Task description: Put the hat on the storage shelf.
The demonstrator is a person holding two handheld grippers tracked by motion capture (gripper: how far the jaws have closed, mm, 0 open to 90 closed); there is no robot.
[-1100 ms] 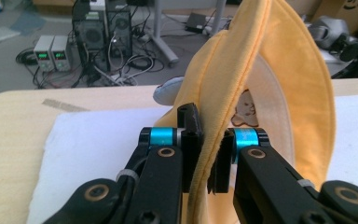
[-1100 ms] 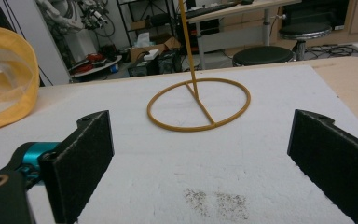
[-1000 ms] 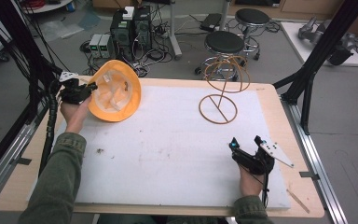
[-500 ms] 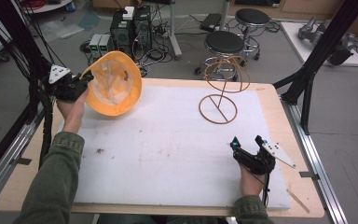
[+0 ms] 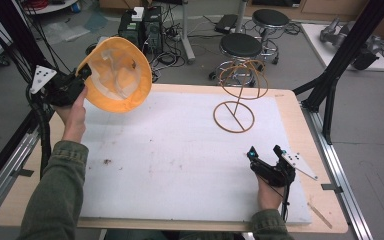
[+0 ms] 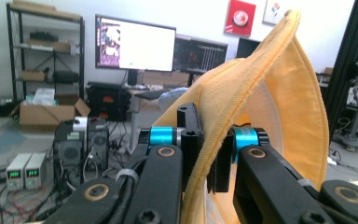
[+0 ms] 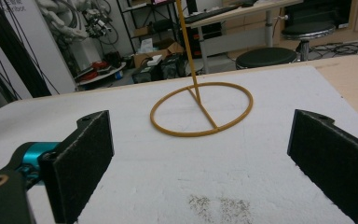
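— One change to report: my left gripper has lifted the yellow cap clear of the white mat and tipped it up, so its hollow now faces the high view. A second ago it sat lower, over the mat's far left corner.

— Is the grip good?

— In the left gripper view the jaws are clamped on the cap's brim edge, fabric pinched between them. My guess is it's bound for the wire hat stand, well apart to the right.

— And your other hand?

— The right gripper rests near the mat's front right, jaws spread wide, holding nothing.

— Anything unclear?

— The stand's top is cut off in the right gripper view, and the cap's crown and outer side are turned away from me.
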